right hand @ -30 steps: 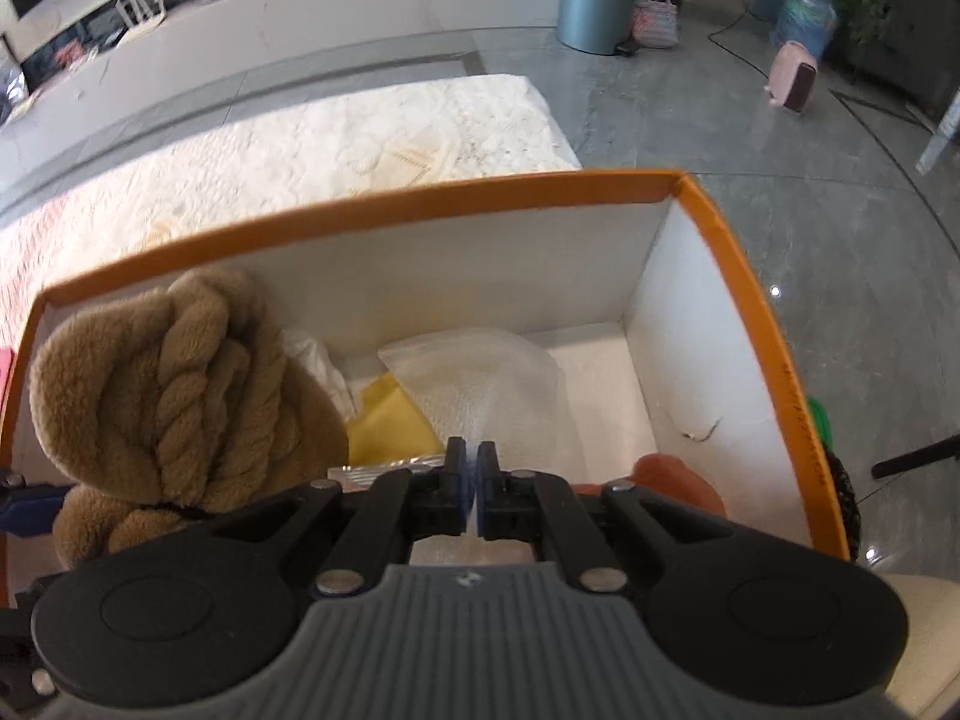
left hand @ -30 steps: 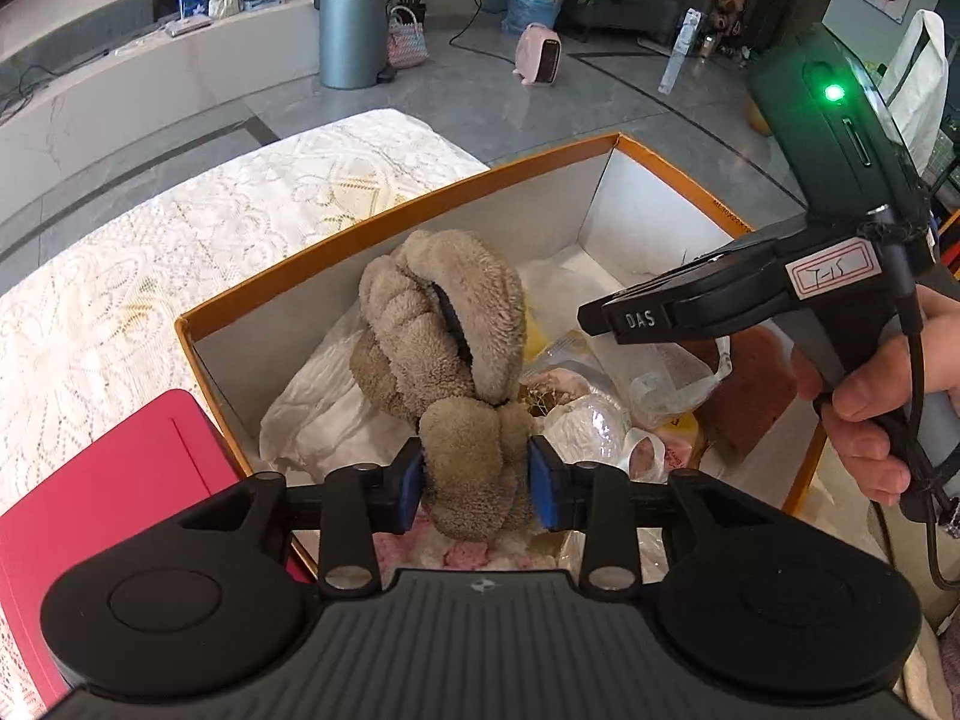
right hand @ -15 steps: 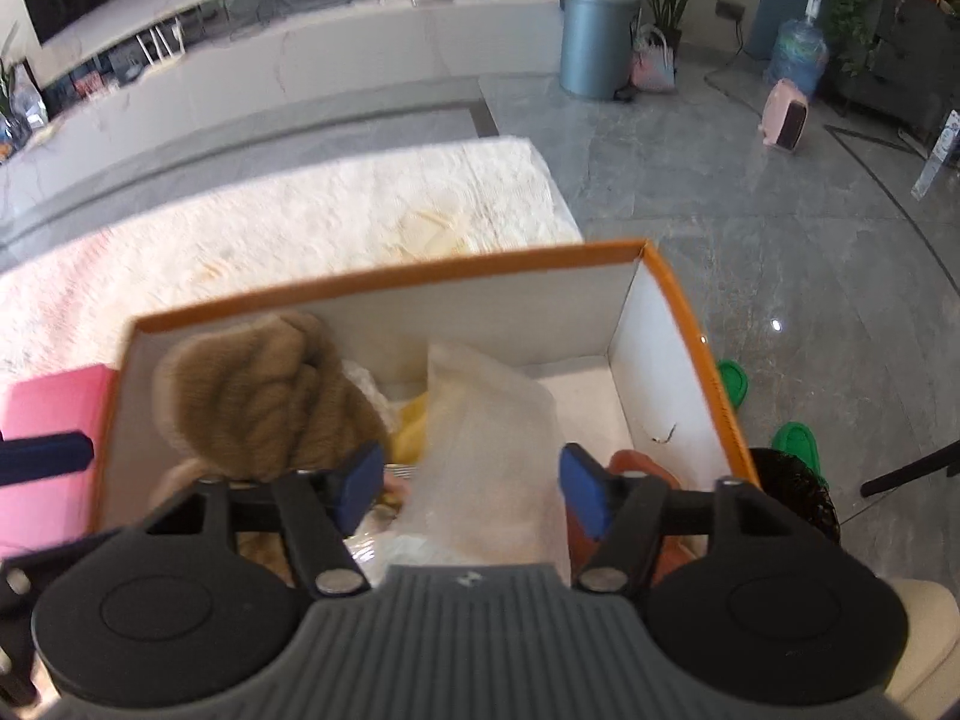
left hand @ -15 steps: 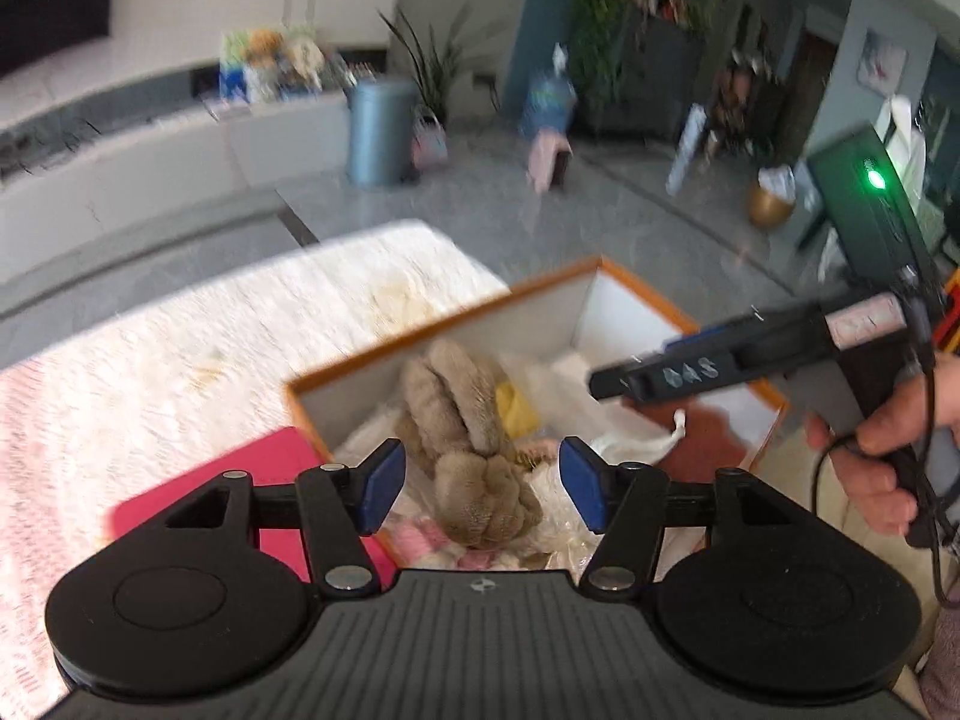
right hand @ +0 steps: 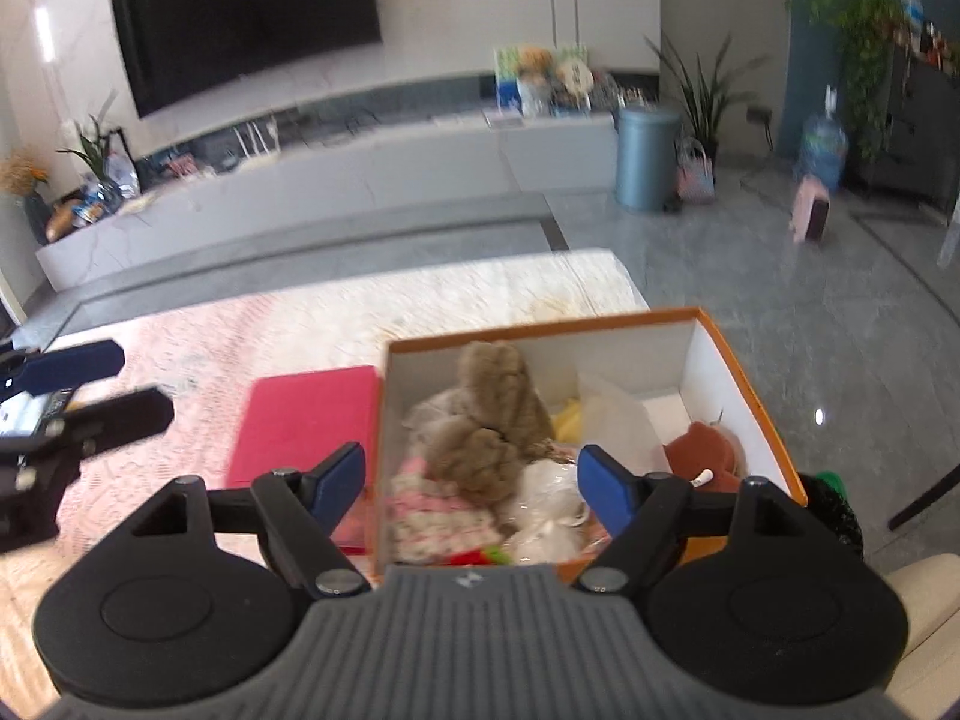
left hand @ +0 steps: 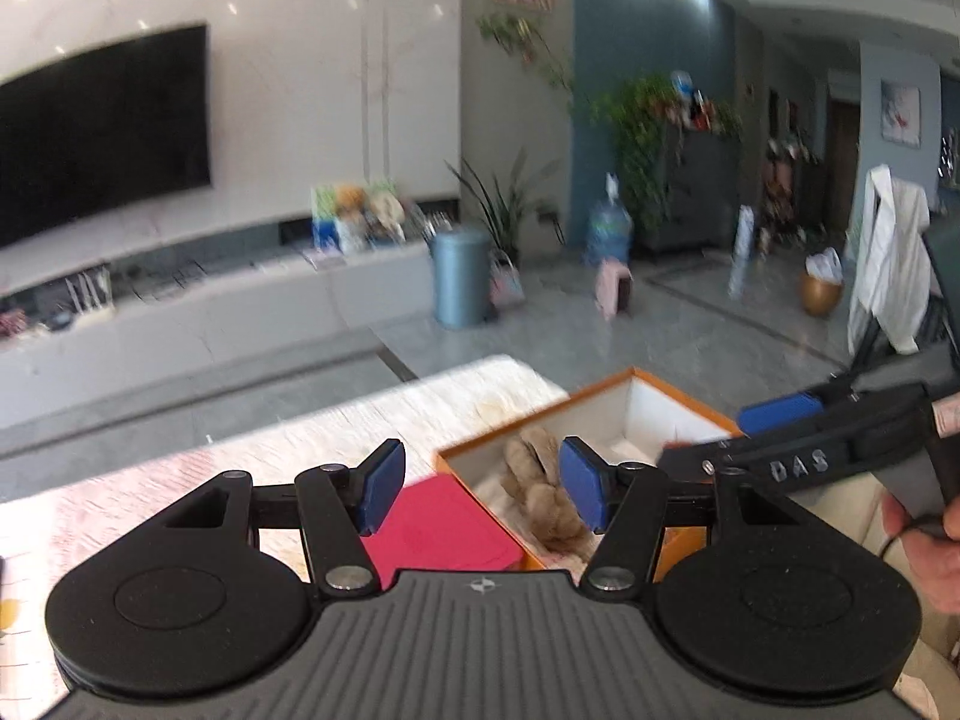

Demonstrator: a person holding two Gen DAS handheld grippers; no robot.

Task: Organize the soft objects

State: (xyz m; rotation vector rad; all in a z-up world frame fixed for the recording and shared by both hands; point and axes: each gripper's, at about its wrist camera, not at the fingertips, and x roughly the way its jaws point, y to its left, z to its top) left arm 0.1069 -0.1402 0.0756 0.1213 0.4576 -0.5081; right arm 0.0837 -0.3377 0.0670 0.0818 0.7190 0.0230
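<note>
While both the left gripper (left hand: 480, 495) and right gripper (right hand: 471, 489) hung empty, jaws just spread apart, the brown plush toy (right hand: 489, 420) lay inside the orange box (right hand: 744, 378); soft, light, best pinched mid-body.

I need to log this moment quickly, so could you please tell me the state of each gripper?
Left gripper: jaws open, just widened, holding nothing.
Right gripper: jaws open, just widened, holding nothing.
</note>
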